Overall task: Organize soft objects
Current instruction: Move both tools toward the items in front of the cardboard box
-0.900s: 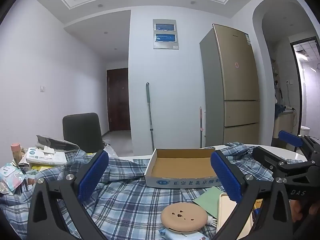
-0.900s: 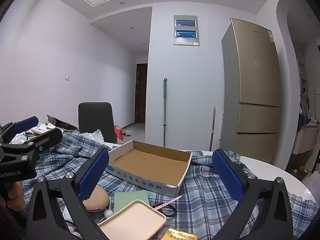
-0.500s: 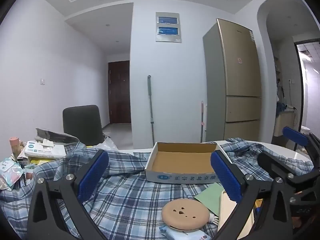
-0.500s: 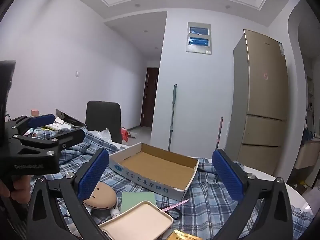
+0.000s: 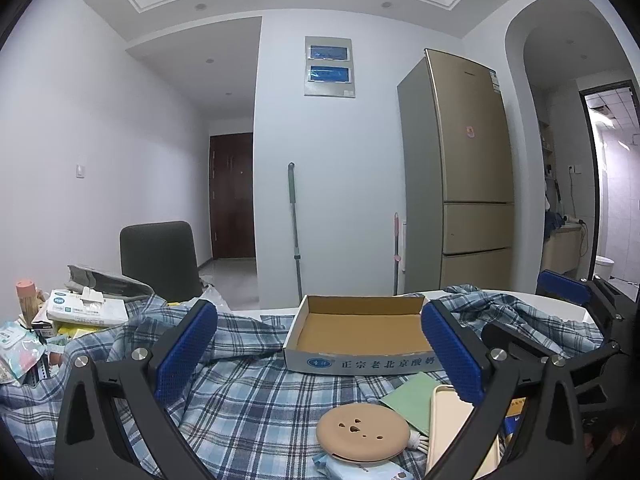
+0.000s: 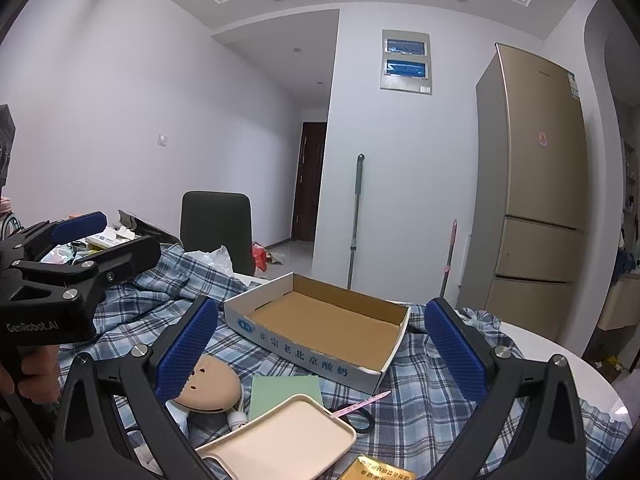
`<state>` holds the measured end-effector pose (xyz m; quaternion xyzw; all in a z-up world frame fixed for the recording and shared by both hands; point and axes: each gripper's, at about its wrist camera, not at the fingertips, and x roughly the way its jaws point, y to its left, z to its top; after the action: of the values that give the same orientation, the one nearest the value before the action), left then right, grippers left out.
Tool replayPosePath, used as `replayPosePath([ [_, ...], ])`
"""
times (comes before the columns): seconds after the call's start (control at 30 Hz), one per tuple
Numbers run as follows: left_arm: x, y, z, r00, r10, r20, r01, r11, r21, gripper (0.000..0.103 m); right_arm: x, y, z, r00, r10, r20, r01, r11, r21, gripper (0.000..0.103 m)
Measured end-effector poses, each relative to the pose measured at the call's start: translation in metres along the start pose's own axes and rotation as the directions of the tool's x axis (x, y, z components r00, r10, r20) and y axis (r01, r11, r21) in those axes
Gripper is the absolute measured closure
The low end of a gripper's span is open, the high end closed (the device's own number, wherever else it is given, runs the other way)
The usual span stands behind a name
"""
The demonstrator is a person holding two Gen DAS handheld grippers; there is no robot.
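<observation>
Cardboard box (image 5: 362,334), one, at 12 o'clock on one plaid shirt (image 5: 248,392); two hand-held grippers, left (image 5: 320,354) and right (image 6: 322,350), released, empty.

My left hand-held gripper (image 5: 320,354) and right hand-held gripper (image 6: 322,350) are matte black frames with silver screw heads, and their fingers (image 6: 188,346) carry dimpled blue pads. White "GenRobot.AI" lettering marks the left one's side.
</observation>
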<state>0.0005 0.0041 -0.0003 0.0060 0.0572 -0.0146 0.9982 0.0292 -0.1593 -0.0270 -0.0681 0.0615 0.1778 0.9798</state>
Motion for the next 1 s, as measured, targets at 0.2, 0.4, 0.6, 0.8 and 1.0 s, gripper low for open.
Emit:
replayPosePath([
  [0.2,0.004,0.004,0.000,1.000,0.008,-0.025,-0.009,1.000,-0.020,0.000,0.001,0.000,0.000,1.000,-0.006,-0.014,0.006,1.000,-0.004,0.000],
  [0.4,0.010,0.009,-0.001,0.998,0.016,-0.058,-0.019,0.999,-0.043,0.000,0.001,-0.003,0.000,1.000,-0.003,-0.017,0.003,1.000,0.011,0.000],
  [0.6,0.011,0.005,-0.001,0.998,0.012,-0.055,-0.013,1.000,-0.019,0.000,0.001,-0.002,0.000,1.000,-0.026,-0.015,0.026,1.000,0.005,0.000],
  [0.8,0.014,0.007,-0.002,0.998,0.020,-0.066,-0.022,0.999,-0.023,0.000,0.000,0.000,0.001,1.000,-0.021,-0.014,0.021,1.000,0.002,0.000],
  [1.0,0.023,0.000,-0.003,0.994,0.050,-0.099,-0.049,0.999,0.012,0.000,0.001,-0.002,0.001,1.000,-0.019,-0.024,0.019,1.000,0.007,0.000],
])
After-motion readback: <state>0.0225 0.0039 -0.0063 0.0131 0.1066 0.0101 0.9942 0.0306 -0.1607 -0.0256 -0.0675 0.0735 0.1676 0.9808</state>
